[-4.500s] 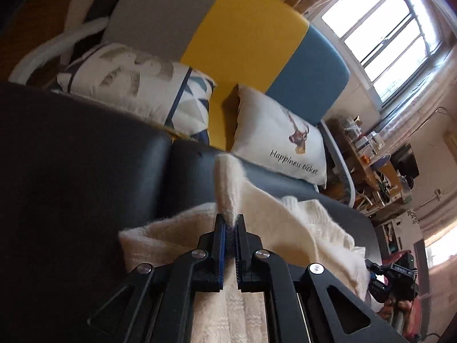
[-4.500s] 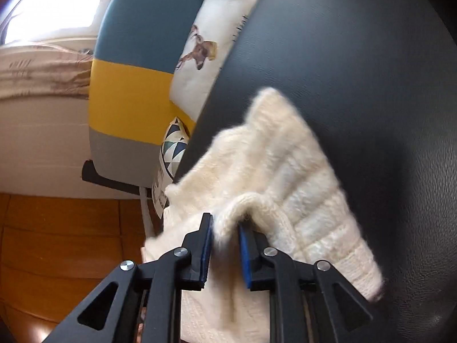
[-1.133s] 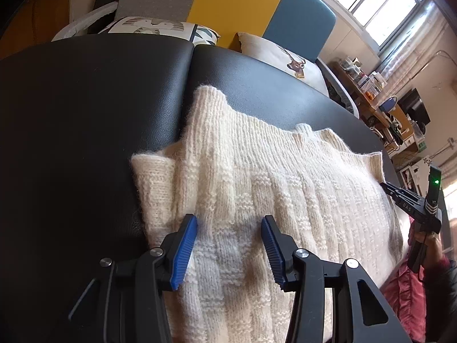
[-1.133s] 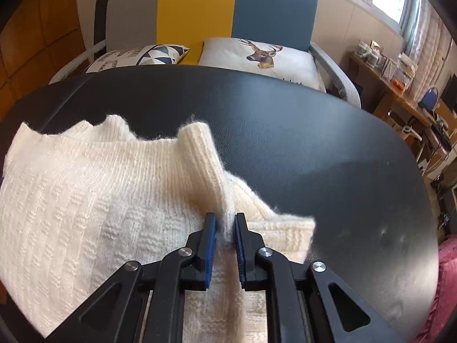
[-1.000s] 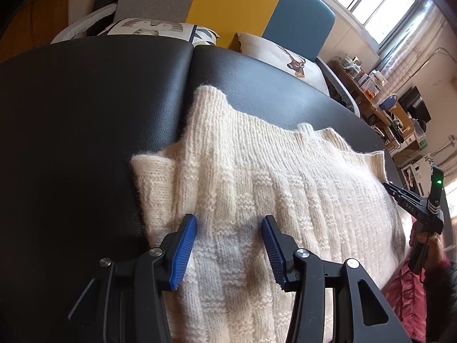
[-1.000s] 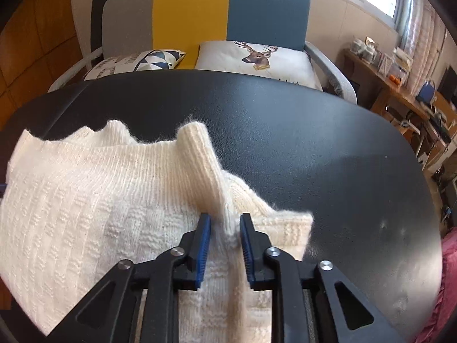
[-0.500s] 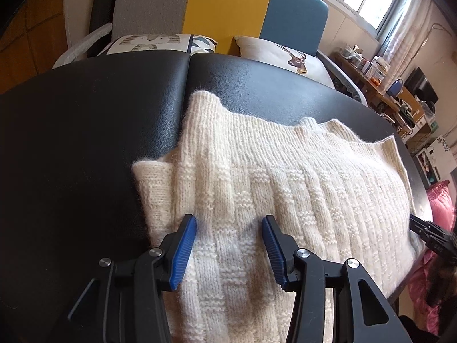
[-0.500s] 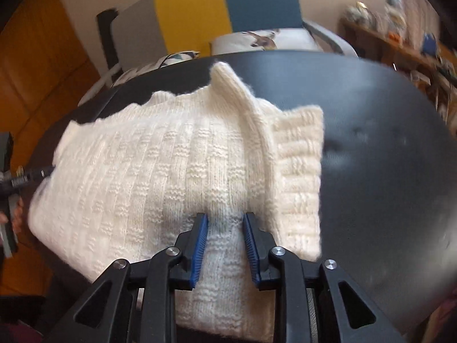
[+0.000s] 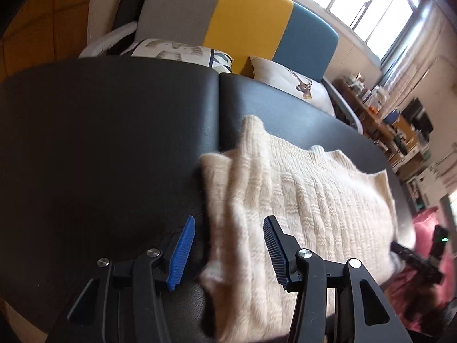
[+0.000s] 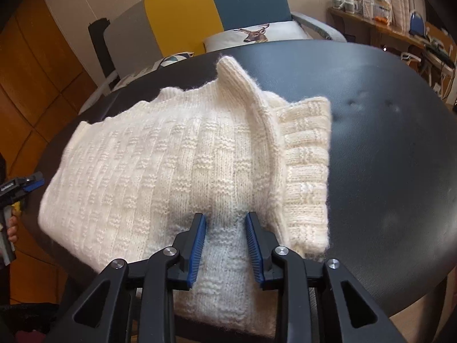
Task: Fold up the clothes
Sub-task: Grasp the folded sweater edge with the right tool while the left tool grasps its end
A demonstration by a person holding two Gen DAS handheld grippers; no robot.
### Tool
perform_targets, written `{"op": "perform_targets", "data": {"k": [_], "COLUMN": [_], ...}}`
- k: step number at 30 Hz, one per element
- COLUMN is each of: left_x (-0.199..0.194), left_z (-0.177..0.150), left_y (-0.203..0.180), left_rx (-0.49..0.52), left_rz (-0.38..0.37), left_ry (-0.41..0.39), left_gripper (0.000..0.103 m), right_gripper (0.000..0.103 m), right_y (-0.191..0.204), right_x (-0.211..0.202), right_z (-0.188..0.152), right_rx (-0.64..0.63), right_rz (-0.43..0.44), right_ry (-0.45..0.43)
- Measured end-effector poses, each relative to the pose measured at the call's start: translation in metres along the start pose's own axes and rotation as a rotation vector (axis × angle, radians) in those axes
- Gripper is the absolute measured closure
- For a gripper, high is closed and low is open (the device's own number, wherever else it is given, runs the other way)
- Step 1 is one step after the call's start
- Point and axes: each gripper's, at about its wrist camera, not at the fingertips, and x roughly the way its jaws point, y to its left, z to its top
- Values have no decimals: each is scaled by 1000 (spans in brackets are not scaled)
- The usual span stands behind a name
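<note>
A cream knitted sweater [image 9: 300, 200] lies folded on the black table [image 9: 114, 143]. My left gripper [image 9: 228, 250] hangs over the sweater's left edge. Its jaws are opening a little: one pad is over bare table, the other over the knit, and neither presses. In the right wrist view the sweater [image 10: 171, 157] fills the middle, with a raised fold running back to a pointed tip. My right gripper [image 10: 225, 240] sits at the near end of that fold. Its jaws are opening and the knit lies loose between the pads. The other gripper shows small at each view's edge [image 9: 414, 257] [image 10: 20, 185].
Behind the table stands a chair with a grey, yellow and blue back [image 9: 248, 23], holding a patterned cushion [image 9: 182, 50] and a deer cushion [image 9: 294, 85]. A cluttered shelf [image 9: 400, 125] runs along the right wall. Bare black table [image 10: 385, 143] lies right of the sweater.
My right gripper let go of the raised fold, its pads spreading as it drew back to the near edge. My left gripper slid left, from over the knit to the sweater's left edge.
</note>
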Motion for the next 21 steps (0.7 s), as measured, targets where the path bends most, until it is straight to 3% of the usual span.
{"op": "perform_targets", "data": {"k": [4,8,10,13,15,21], "left_x": [3,18,17,15,18,20], "left_z": [5,0,-8,-24,-33,-62], "left_y": [11,6,6,3,-3,-38], "left_rx": [-36,-31,-39,-20,-9,68], "left_rz": [-107,-166,-215,-240,-251,-269], "left_ry": [29,105,123,147,167,200], "left_gripper": [52,53,53,53,53,73], "right_gripper": [74,74,81,82,82,82], "right_y": [-15,-24,-21,-5,2,-9], "right_x": [1,4,7,13,17,15], "right_z": [5,8,11,17,21,20], "right_rx": [55,97,57,-41,-67,-47], "right_rz": [95,152,105,-43,-91,-88], "right_ry": [-10,-6,0,-11,-4,-14]}}
